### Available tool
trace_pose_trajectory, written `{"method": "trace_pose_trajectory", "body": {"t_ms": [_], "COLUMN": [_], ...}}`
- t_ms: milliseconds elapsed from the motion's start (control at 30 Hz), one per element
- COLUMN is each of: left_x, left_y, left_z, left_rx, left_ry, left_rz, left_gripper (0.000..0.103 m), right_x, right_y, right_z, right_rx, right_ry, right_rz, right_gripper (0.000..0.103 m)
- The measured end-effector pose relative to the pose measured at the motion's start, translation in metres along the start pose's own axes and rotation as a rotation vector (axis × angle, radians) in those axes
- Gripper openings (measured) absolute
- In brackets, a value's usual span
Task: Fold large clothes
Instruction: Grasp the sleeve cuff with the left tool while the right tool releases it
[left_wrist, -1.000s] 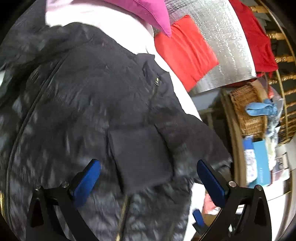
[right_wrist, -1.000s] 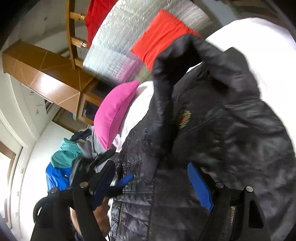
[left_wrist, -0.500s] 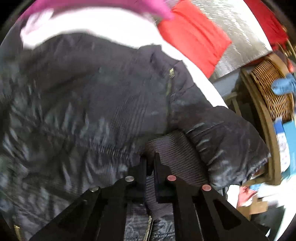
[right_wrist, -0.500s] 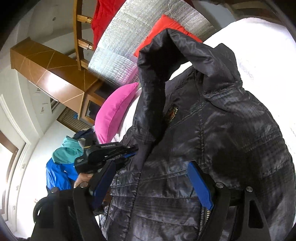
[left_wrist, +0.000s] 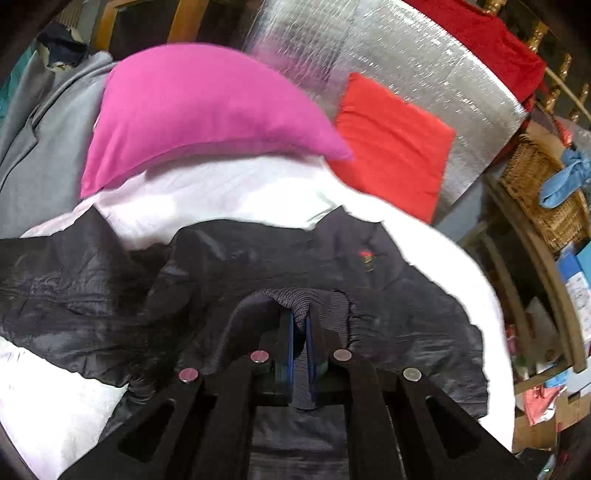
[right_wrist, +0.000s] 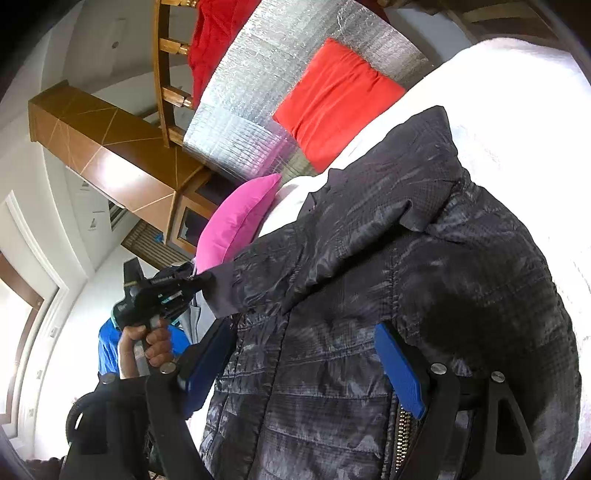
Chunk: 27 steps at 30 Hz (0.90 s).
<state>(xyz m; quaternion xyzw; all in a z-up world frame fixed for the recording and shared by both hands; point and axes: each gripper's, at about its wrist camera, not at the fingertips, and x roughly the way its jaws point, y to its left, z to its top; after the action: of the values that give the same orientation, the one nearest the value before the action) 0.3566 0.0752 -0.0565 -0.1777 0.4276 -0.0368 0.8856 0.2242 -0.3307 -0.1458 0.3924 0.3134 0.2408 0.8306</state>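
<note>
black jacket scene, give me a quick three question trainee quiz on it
1. True or false: the left gripper is shut on the black jacket's ribbed cuff.
2. Which pillow lies nearer the lifted sleeve in the right wrist view: A) pink pillow, B) red pillow?
3. Fill in: the right gripper's blue fingers stand ____ over the jacket's front.

Key: 1 true; 2 A; 3 open
</note>
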Motion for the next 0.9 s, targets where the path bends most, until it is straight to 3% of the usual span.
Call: {"method": "trace_pose_trajectory", "body": {"t_ms": [167,267,367,500,667,700,733,767,833,900], "left_x": [0.02,0.015,0.005,0.001,-0.002,-0.001,-0.001,-0.001,0.0,0.011], "left_y": [0.015,0.01,0.008,0.007,0.006,0.005,0.006,0.007,0.011,0.015], "left_z": [-0.005,-0.003,0.002,0.008,0.006,0.006,0.006,0.006,0.006,0.002], "left_rx": [0.0,0.016,0.027,0.018,0.02,0.021,0.02,0.017,0.01,0.009], "left_ry": [0.024,-0.001,-0.029,-0.042,-0.051,-0.049,-0.047,-0.047,-0.05,-0.028], "left_rz": [0.082,0.085,0.082,0.071,0.06,0.06,0.059,0.056,0.049,0.057], "left_gripper": [0.006,0.006,0.006,0.006,0.006,0.006,0.006,0.006,0.006,0.006], "right_x": [-0.001,-0.007,-0.013,0.005,0.04,0.04,0.038,0.035,0.022,0.02], "right_y": [0.001,-0.002,-0.008,-0.036,-0.072,-0.074,-0.073,-0.069,-0.062,-0.066], "right_z": [0.001,0.007,0.02,0.048,0.058,0.06,0.067,0.073,0.079,0.08], "right_rx": [-0.002,0.062,0.172,0.415,0.67,0.678,0.646,0.613,0.559,0.522], "right_ry": [-0.002,-0.019,-0.05,-0.039,0.0,-0.021,-0.041,-0.049,-0.078,-0.05], "right_rz": [-0.007,0.017,0.048,0.117,0.051,0.027,0.014,-0.03,-0.111,-0.199], "right_gripper": [0.083,0.083,0.086,0.089,0.088,0.078,0.06,0.013,0.013,0.017]}}
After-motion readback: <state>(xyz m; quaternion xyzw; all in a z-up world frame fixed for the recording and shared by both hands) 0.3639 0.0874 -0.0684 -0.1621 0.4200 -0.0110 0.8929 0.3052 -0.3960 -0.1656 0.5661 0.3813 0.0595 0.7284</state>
